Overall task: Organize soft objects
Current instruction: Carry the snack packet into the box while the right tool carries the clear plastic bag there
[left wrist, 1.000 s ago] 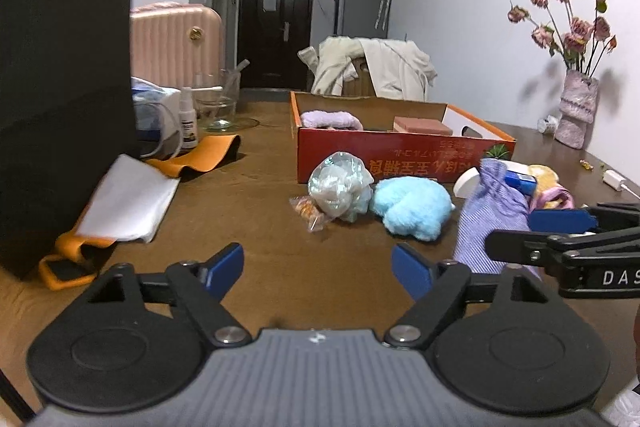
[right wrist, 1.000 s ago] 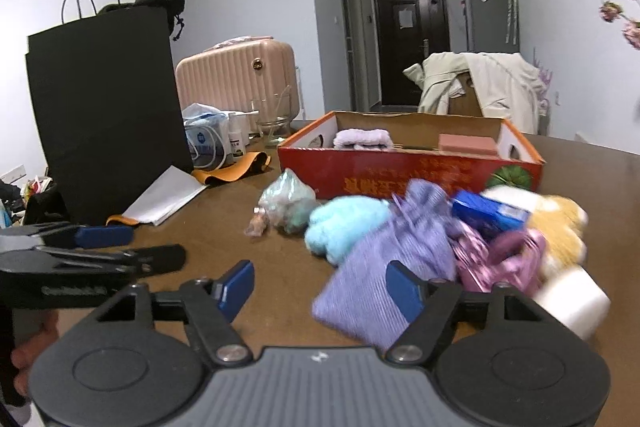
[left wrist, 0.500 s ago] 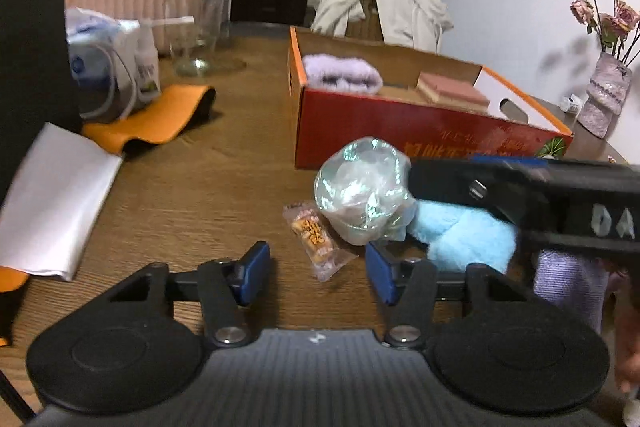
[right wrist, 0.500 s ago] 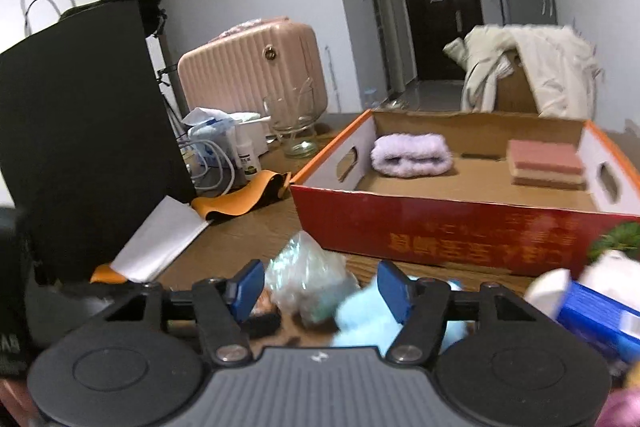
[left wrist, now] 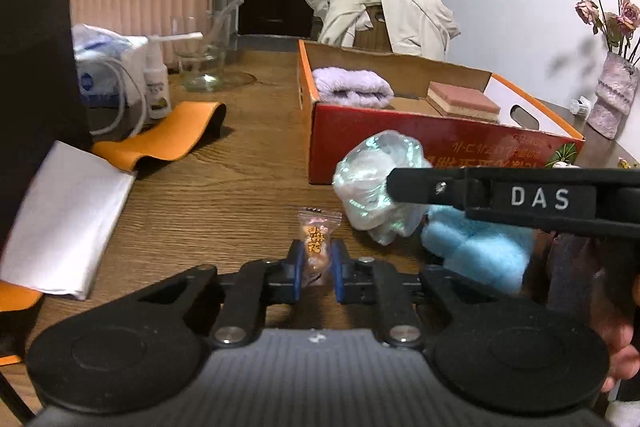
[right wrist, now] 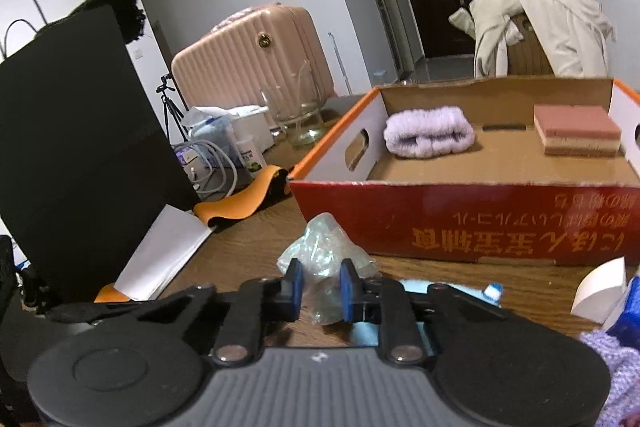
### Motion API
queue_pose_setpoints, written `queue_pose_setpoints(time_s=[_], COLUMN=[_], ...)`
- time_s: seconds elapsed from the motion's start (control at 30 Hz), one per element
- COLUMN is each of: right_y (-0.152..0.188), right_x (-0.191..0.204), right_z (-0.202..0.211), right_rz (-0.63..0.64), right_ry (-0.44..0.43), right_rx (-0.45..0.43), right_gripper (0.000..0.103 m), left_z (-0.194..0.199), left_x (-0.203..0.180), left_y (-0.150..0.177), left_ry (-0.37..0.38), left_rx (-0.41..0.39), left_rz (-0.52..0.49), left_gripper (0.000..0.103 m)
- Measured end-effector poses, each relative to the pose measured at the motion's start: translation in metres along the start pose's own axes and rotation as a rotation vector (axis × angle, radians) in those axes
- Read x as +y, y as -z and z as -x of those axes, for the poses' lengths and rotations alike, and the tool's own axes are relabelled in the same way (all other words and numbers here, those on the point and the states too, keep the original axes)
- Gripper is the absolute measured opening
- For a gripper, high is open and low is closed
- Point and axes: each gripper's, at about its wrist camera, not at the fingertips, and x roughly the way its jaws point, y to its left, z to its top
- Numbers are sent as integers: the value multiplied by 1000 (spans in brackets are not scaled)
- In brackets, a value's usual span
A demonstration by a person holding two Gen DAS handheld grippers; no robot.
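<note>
My left gripper [left wrist: 315, 269] is shut on a small wrapped snack packet [left wrist: 316, 243] lying on the wooden table. My right gripper [right wrist: 321, 289] is shut on a crinkly iridescent plastic bundle [right wrist: 324, 259], which also shows in the left wrist view [left wrist: 374, 187] with the right gripper's black body [left wrist: 520, 197] across it. A fluffy blue soft object [left wrist: 476, 251] lies right of the bundle. The red cardboard box [left wrist: 440, 143] behind holds a rolled lilac towel [right wrist: 428, 137] and a pink sponge [right wrist: 576, 125].
A black bag [right wrist: 80, 147] stands at the left, with white paper [left wrist: 60, 211], an orange strap [left wrist: 168, 135], a spray bottle [left wrist: 156, 87] and a glass jar [left wrist: 204, 63]. A pink suitcase [right wrist: 252, 59] stands behind. A vase of dried flowers [left wrist: 612, 95] stands far right.
Both grippers moved forward and closed: the left onto the snack packet, the right onto the plastic bundle. Both were open one second ago.
</note>
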Motion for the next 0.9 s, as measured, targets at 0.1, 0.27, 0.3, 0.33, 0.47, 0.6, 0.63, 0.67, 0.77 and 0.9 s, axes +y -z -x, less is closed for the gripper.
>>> queue_pose_setpoints(time_s=[0.1, 0.27, 0.3, 0.33, 0.47, 0.6, 0.63, 0.67, 0.77, 0.9], right_y=[-1, 6, 10, 12, 23, 35, 37, 40, 49, 47], right_x=[8, 19, 21, 23, 28, 23, 21, 18, 11, -7], right_z=[26, 81, 94, 104, 143, 177, 184, 191, 207, 222], right_rz=[8, 16, 16, 16, 30, 23, 17, 9, -4, -23], right_ry=[-4, 8, 9, 13, 25, 28, 27, 26, 20, 24], right_rx=[-50, -116, -126, -136, -178, -211, -219, -227, -244, -270], right_gripper=[18, 18, 18, 18, 18, 18, 18, 18, 18, 18], left_z=[24, 73, 82, 92, 122, 141, 143, 146, 152, 150], left_x=[-2, -11, -16, -22, -44, -64, -68, -73, -87, -102], left_y=[0, 5, 7, 10, 19, 23, 23, 24, 24, 14], left_ry=[-13, 9, 13, 18, 51, 60, 62, 63, 56, 85], left_rx=[-42, -106, -122, -138, -182, -204, -205, -208, -215, -218], left_rz=[-6, 5, 0, -7, -27, -32, -31, -34, -51, -67], left_gripper=[14, 14, 14, 14, 14, 14, 14, 14, 14, 14])
